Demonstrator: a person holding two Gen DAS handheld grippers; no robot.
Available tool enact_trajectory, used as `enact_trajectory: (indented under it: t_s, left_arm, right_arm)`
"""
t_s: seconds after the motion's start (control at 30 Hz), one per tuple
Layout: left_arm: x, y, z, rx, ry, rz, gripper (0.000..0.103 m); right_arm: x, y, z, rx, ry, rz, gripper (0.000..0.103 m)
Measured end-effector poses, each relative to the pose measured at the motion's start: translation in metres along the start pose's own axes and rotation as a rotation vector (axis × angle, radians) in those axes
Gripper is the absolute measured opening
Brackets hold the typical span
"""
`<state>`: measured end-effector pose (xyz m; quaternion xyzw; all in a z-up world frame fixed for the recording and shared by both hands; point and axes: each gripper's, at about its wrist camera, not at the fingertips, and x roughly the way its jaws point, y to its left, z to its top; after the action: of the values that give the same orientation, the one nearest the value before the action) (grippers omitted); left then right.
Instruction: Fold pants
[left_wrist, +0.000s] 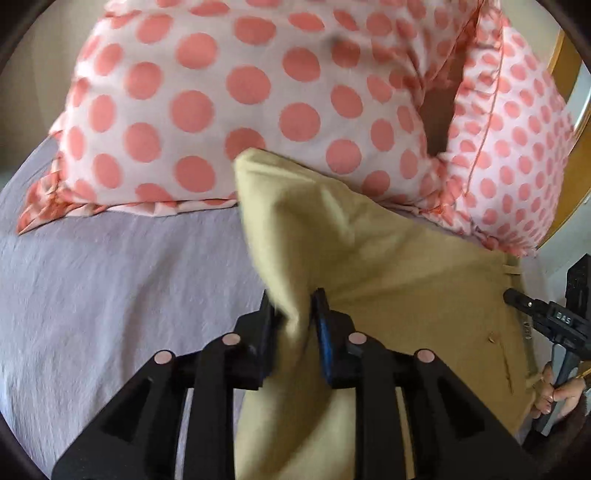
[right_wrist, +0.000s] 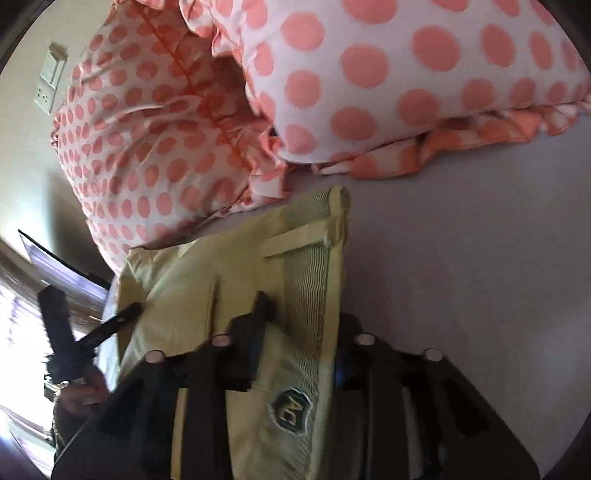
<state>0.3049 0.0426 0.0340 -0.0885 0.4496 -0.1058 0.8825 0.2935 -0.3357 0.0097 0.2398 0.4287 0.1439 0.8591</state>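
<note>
Khaki pants (left_wrist: 388, 266) hang lifted over a lilac bed sheet (left_wrist: 110, 280). My left gripper (left_wrist: 293, 314) is shut on a bunched fold of the pants. My right gripper (right_wrist: 299, 321) is shut on the ribbed waistband (right_wrist: 310, 266), beside a belt loop and a dark badge (right_wrist: 291, 408). The right finger is hidden behind the cloth. The right gripper's body also shows at the right edge of the left wrist view (left_wrist: 546, 317). The left one shows at the left of the right wrist view (right_wrist: 88, 332).
Two white pillows with coral polka dots (left_wrist: 229, 103) (right_wrist: 406, 74) lie just beyond the pants at the head of the bed. A wall socket (right_wrist: 50, 85) is on the wall at left. A wooden frame (left_wrist: 576, 155) stands at right.
</note>
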Motion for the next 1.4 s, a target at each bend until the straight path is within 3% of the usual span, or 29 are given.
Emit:
enact_trajectory:
  t_s: [0.07,0.13,0.17,0.2,0.23,0.3,0.37,0.43,0.5,0.57,0.63,0.7,0.9,1.17,1.4]
  left_arm:
    - [-0.025,0.005,-0.007,-0.008,-0.047,-0.027,0.021]
    - [-0.051,0.002,-0.015,0.007,-0.099,-0.103,0.027]
    - [-0.063,-0.004,-0.022,0.021,-0.114,-0.163,0.030]
    - [-0.067,-0.009,-0.026,0.029,-0.113,-0.200,0.040]
    - [-0.066,-0.017,-0.033,0.036,-0.087,-0.246,0.049]
    - [-0.050,-0.026,-0.040,0.036,-0.006,-0.279,0.052]
    - [-0.018,-0.035,-0.046,0.034,0.108,-0.217,0.052]
    - [-0.018,-0.039,-0.048,0.053,0.067,-0.163,0.053]
    - [-0.026,-0.043,-0.052,0.058,0.077,-0.114,0.054]
    - [-0.052,-0.047,-0.070,0.078,0.035,-0.106,0.064]
    - [-0.076,-0.046,-0.091,0.106,-0.004,-0.076,0.084]
    - [-0.100,-0.048,-0.126,0.129,-0.042,0.004,0.094]
    - [-0.112,-0.047,-0.186,0.108,-0.024,0.087,0.095]
    - [-0.104,-0.057,-0.205,0.174,-0.027,0.211,0.101]
    - [-0.107,-0.055,-0.211,0.158,-0.068,0.217,0.101]
  right_arm:
    - [-0.032,0.006,-0.003,-0.052,-0.109,-0.077,0.051]
    - [-0.055,0.010,-0.007,-0.057,-0.175,0.000,0.059]
    - [-0.062,0.013,-0.011,-0.055,-0.168,0.079,0.061]
    - [-0.064,0.017,-0.015,-0.052,-0.146,0.136,0.065]
    - [-0.061,0.021,-0.018,-0.052,-0.125,0.159,0.072]
    - [-0.046,0.025,-0.024,-0.041,-0.037,0.164,0.080]
    - [-0.025,0.023,-0.028,-0.017,0.035,0.106,0.081]
    - [-0.020,0.025,-0.029,-0.002,0.034,0.078,0.081]
    - [-0.032,0.034,-0.036,0.012,0.029,-0.011,0.082]
    - [-0.057,0.049,-0.056,-0.045,-0.031,-0.047,0.088]
    - [-0.079,0.064,-0.082,-0.110,-0.092,-0.063,0.102]
    - [-0.098,0.081,-0.123,-0.180,-0.143,-0.138,0.102]
    - [-0.094,0.105,-0.202,-0.299,-0.159,-0.285,0.102]
    - [-0.071,0.114,-0.221,-0.317,-0.126,-0.378,0.102]
    - [-0.068,0.111,-0.232,-0.329,-0.116,-0.429,0.102]
